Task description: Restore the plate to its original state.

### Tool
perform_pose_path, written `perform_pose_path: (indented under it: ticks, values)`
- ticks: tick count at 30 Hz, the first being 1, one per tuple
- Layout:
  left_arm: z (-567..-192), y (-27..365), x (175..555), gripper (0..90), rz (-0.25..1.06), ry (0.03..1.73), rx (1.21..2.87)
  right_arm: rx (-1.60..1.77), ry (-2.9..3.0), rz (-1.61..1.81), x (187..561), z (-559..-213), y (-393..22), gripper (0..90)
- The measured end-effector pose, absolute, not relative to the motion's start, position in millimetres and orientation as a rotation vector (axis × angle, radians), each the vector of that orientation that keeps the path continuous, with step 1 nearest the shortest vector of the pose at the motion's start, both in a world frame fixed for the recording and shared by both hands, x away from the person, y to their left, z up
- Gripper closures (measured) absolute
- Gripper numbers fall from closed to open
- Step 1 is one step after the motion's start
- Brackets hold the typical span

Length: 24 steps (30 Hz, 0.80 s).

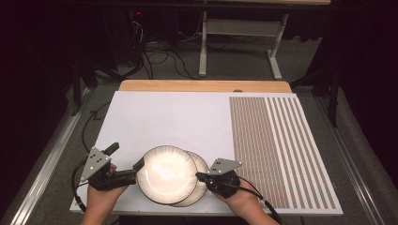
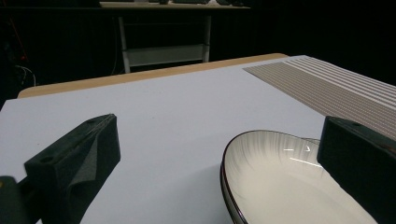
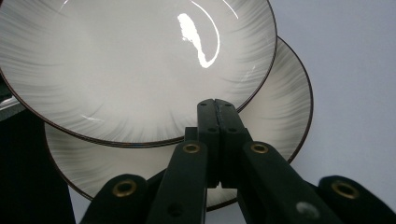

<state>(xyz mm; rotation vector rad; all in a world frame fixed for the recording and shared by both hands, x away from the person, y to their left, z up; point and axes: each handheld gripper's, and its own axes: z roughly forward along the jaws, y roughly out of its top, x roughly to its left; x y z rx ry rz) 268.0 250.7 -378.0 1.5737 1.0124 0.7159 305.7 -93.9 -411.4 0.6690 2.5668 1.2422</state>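
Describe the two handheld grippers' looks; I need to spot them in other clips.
Both the left gripper and the right gripper are black, each topped by a grey three-cornered plate with small holes. A black cable trails from each. The right gripper's fingers are blocky, on linkage arms with brass-coloured rivets. No sleeves show.

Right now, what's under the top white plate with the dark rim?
A second matching white plate lies under the top white plate, offset toward the right gripper. Its covered part and the table beneath are hidden.
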Motion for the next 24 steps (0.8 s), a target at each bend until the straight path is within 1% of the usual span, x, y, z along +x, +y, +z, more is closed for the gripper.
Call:
perform_pose_path:
  ticks: [24]
  values:
    - [-377.9, 252.6, 267.9, 0.4, 0.710, 1.014, 1.564, 0.664, 2.554, 1.218, 304.6, -410.0, -99.0, 90.0]
